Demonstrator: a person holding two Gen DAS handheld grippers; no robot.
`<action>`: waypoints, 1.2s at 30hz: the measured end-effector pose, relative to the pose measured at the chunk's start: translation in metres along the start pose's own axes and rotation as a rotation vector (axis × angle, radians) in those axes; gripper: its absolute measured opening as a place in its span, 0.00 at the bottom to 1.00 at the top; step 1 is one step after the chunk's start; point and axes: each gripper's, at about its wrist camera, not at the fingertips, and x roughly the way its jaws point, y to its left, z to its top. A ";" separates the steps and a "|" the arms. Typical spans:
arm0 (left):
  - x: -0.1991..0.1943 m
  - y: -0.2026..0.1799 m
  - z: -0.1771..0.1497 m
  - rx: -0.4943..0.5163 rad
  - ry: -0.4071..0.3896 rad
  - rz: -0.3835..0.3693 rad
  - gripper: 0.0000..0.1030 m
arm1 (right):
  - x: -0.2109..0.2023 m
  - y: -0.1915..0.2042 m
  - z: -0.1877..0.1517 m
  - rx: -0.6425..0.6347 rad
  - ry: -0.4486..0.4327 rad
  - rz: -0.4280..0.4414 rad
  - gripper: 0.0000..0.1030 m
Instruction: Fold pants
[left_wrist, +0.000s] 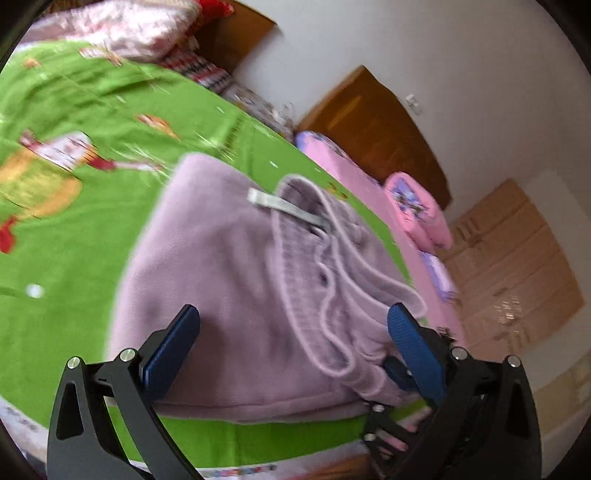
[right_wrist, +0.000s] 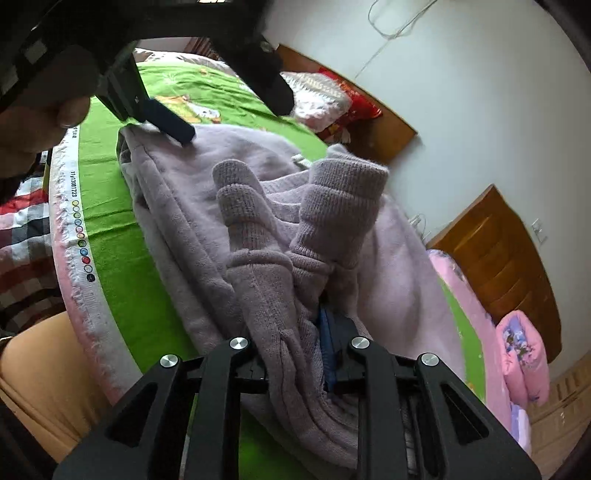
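The right tongs are nearly closed on a thick bunch of the lilac pants; the cloth fills the gap between the arms, and only a strip of one blue pad shows through it. Just ahead of these tongs two ribbed cuffs stand up from the gathered cloth, one beside the other.

The left tongs stand wide open, with both blue pads bare. The pants lie spread below and ahead of them, and nothing is pinched between the pads. In the right wrist view one pad tip of the left tongs sits at or just above the far edge of the pants; whether it touches I cannot tell. A hand grips their black frame.

Ahead of the left tongs the waistband lies open, with a drawstring looping back toward the tongs and a grey label across the band.

The pants rest on a green sheet covering the bed, which bears printed cartoon figures. A pink quilt lies beyond the waistband to the right, and a wooden headboard stands against the white wall. Left of the right tongs, a checked cloth lies past the sheet's edge.
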 end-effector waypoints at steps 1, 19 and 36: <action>0.004 -0.004 0.000 0.006 0.014 0.002 0.98 | -0.002 0.003 0.001 -0.003 -0.013 -0.019 0.21; 0.082 -0.044 0.023 -0.011 0.281 0.057 0.98 | -0.107 0.018 -0.030 0.100 -0.233 0.173 0.75; 0.072 -0.025 0.007 -0.046 0.324 -0.030 0.98 | -0.077 -0.025 -0.044 0.205 -0.114 0.605 0.78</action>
